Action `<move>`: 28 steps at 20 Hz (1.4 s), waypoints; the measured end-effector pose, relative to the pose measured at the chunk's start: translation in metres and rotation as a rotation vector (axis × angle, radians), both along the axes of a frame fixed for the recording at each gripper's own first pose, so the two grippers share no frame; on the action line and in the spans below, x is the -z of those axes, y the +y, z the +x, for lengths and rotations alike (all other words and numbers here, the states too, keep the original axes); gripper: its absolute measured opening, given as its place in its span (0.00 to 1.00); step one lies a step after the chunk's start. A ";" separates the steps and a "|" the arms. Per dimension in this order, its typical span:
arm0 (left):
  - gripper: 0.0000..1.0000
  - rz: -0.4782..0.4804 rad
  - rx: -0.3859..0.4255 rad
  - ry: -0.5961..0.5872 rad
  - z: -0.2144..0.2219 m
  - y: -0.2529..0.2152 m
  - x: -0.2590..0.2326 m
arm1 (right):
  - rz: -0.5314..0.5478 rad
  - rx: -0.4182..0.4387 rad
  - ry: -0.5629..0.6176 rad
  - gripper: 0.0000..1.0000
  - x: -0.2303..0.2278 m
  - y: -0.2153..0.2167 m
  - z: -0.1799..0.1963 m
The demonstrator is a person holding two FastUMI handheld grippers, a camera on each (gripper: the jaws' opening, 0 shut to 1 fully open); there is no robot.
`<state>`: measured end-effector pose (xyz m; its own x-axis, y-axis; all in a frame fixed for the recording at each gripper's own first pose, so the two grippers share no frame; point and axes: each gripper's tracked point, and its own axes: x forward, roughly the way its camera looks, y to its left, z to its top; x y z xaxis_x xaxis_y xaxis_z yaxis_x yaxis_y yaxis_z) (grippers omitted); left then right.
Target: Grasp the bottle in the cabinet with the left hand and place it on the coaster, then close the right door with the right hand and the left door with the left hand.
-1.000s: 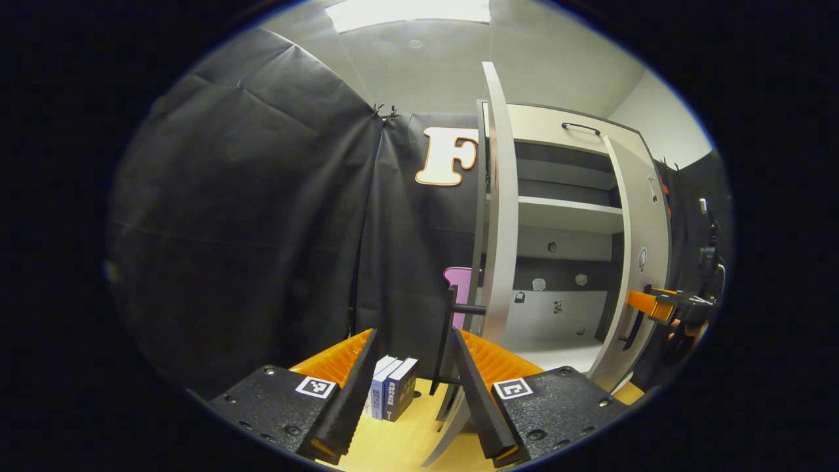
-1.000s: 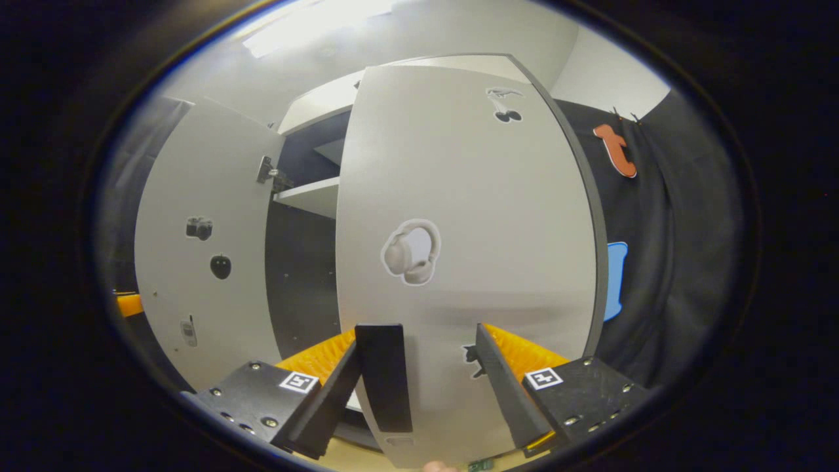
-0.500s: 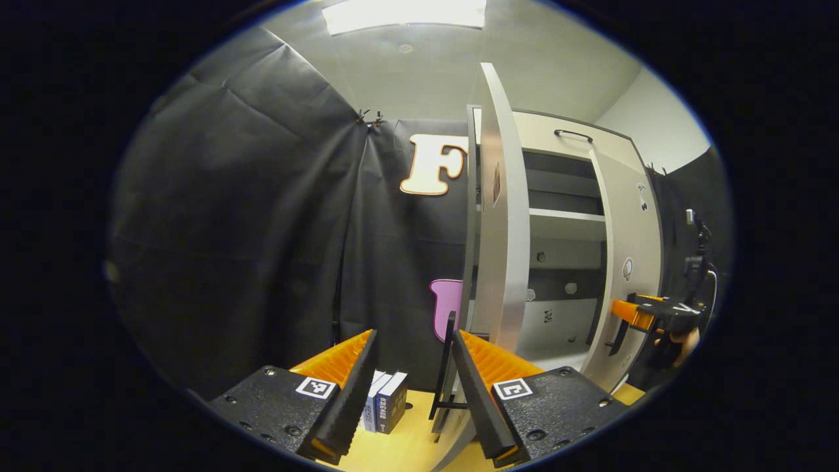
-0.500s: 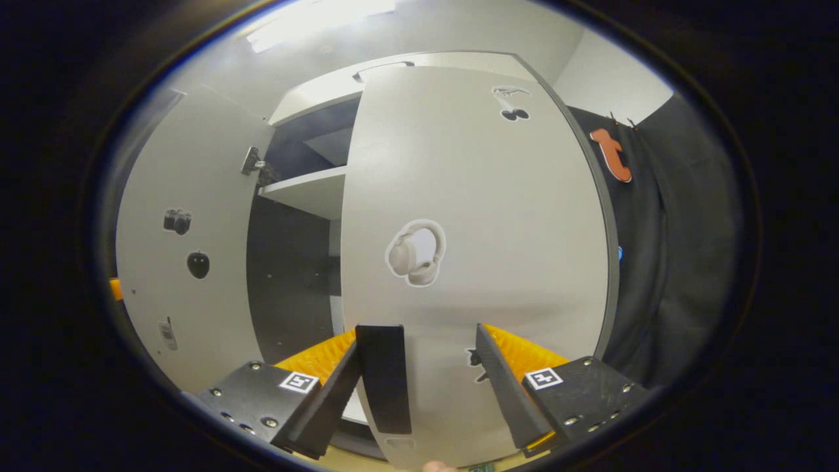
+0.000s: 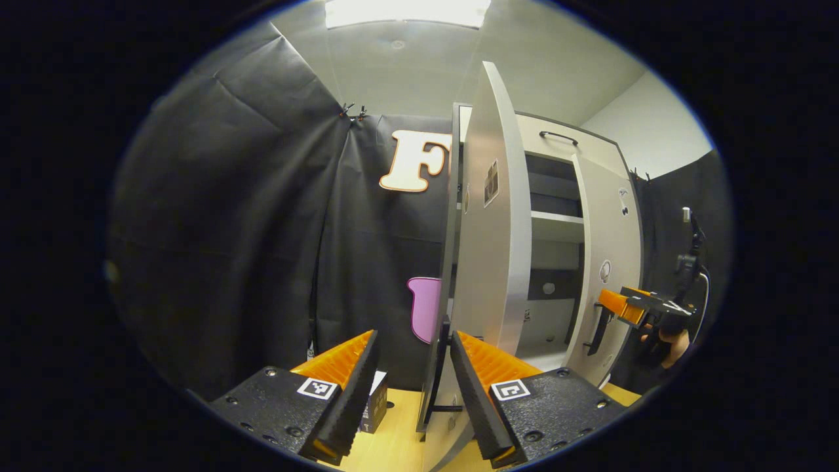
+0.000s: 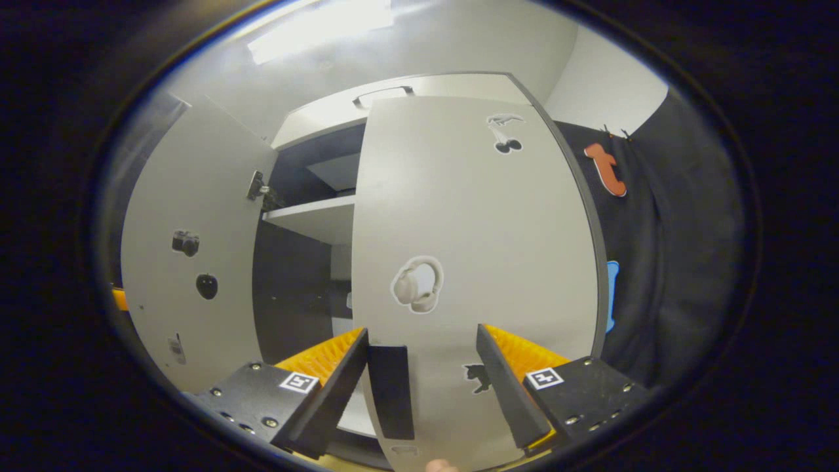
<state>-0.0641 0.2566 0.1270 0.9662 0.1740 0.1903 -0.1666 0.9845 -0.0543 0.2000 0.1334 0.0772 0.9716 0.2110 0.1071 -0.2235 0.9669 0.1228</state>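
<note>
In the left gripper view my left gripper [image 5: 406, 396] is open, and the left door's black handle [image 5: 436, 370] stands between its fingers, close to the right finger [image 5: 475, 393]. The grey left door [image 5: 488, 249] is seen nearly edge-on, partly swung in. Farther right, the right door [image 5: 606, 262] is almost shut, with the right gripper [image 5: 623, 308] and a hand [image 5: 668, 341] at its handle. In the right gripper view my right gripper [image 6: 423, 393] is open, with the right door's black handle [image 6: 390, 390] between its fingers in front of the right door [image 6: 472, 249].
The cabinet shelf [image 6: 314, 219] and dark interior show through the gap between the doors. The left door's inner face [image 6: 190, 262] carries stickers. A small book [image 5: 373, 410] stands on the wooden tabletop [image 5: 400, 439] by the left fingers. Black cloth walls close in both sides.
Both doors have swung further toward the cabinet, narrowing the gap between them. The left door now shows more of its outer face. The books have slid behind my left finger.
</note>
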 end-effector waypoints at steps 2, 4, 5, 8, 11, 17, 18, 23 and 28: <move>0.71 -0.013 0.017 0.001 0.001 -0.007 0.000 | -0.002 -0.007 0.006 0.99 0.001 -0.001 -0.003; 0.68 -0.036 0.048 -0.003 0.003 -0.018 0.000 | -0.008 -0.010 0.010 0.99 0.003 -0.001 -0.005; 0.60 -0.043 0.063 -0.006 0.003 -0.024 0.000 | -0.013 -0.010 0.015 0.99 0.004 -0.003 -0.005; 0.66 -0.039 0.131 0.005 0.009 -0.046 0.002 | -0.031 -0.009 0.032 0.97 0.011 -0.007 -0.009; 0.66 -0.028 0.205 0.013 0.018 -0.074 0.002 | -0.051 0.008 0.044 0.97 0.016 -0.020 -0.015; 0.66 -0.043 0.331 0.016 0.045 -0.120 0.004 | -0.075 0.073 0.073 1.00 0.024 -0.061 -0.027; 0.72 -0.053 0.356 0.018 0.050 -0.128 0.006 | -0.075 0.086 0.079 0.99 0.026 -0.068 -0.030; 0.71 -0.056 0.429 0.036 0.084 -0.162 0.007 | -0.088 0.151 0.087 1.00 0.027 -0.106 -0.043; 0.72 0.005 0.451 0.048 0.107 -0.183 0.006 | -0.091 0.220 0.106 1.00 0.032 -0.143 -0.059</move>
<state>0.0431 0.0733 0.1215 0.9530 -0.2668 0.1436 0.2765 0.9596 -0.0519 0.1411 -0.0098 0.0449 1.0000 -0.0022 -0.0071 0.0025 0.9990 0.0450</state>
